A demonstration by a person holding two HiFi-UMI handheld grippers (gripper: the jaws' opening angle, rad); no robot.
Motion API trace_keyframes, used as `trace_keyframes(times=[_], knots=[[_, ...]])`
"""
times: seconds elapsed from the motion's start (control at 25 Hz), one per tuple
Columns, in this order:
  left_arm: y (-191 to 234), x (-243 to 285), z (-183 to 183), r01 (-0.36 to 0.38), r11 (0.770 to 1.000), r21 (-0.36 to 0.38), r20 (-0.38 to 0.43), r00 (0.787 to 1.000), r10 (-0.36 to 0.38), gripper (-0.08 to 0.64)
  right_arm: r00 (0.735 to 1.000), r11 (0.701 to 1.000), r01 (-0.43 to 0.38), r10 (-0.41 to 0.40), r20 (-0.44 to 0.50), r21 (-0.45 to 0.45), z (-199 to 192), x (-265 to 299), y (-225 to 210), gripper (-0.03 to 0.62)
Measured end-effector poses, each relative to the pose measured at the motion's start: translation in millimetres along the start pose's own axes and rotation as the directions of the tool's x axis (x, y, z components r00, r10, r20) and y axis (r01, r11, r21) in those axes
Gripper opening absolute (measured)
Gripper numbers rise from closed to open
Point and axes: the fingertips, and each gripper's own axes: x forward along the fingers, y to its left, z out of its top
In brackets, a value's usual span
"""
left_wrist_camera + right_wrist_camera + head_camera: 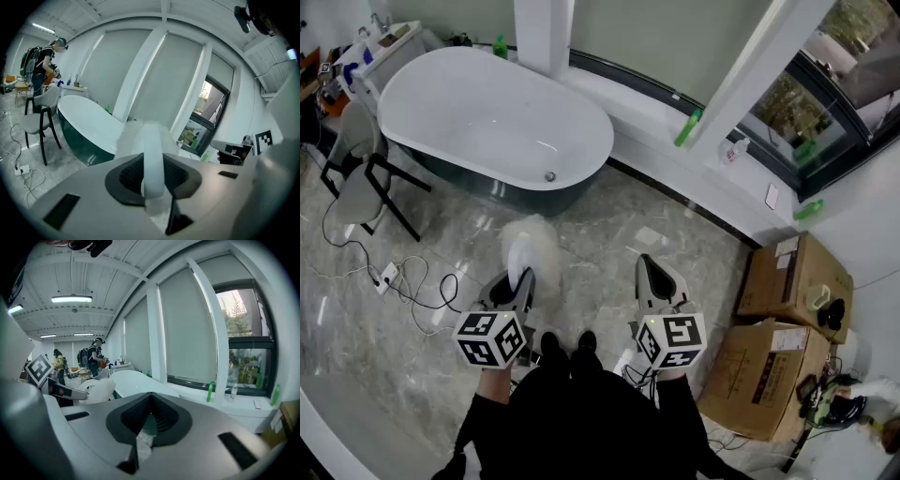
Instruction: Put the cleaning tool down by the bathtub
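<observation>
A white fluffy cleaning tool [530, 246] sticks out forward from my left gripper [516, 281], over the marble floor just short of the bathtub [487, 122]. In the left gripper view the jaws [152, 164] are shut on the tool's white handle [153, 154], with its fluffy head [133, 136] in front of the tub [86, 126]. My right gripper [654, 272] hangs level with it to the right, shut, with nothing in it [149, 420]. The right gripper view shows the tool's head [96, 389] to its left, before the tub [136, 380].
A grey chair [361, 183] stands left of the tub, with cables and a power strip [389, 277] on the floor near it. Cardboard boxes [792, 281] sit at the right. Green bottles [687, 128] stand on the window ledge. People [44, 65] stand at the far end.
</observation>
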Motion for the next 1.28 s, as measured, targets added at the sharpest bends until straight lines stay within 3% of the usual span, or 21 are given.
trace_keyframes(times=[0.72, 1.28], knots=[[-76.4, 51.7, -16.6, 0.108, 0.993, 0.05, -0.044, 0.993, -0.106, 0.094, 0.992, 0.989, 0.117, -0.12, 0.038, 0.087, -14.3, -54.4, -84.6, -0.001], [-130.6, 109.3, -22.6, 0.16, 0.982, 0.103, -0.093, 0.984, -0.151, 0.094, 0.969, 0.964, 0.24, -0.245, 0.031, 0.117, -27.9, -92.7, -145.4, 0.0]])
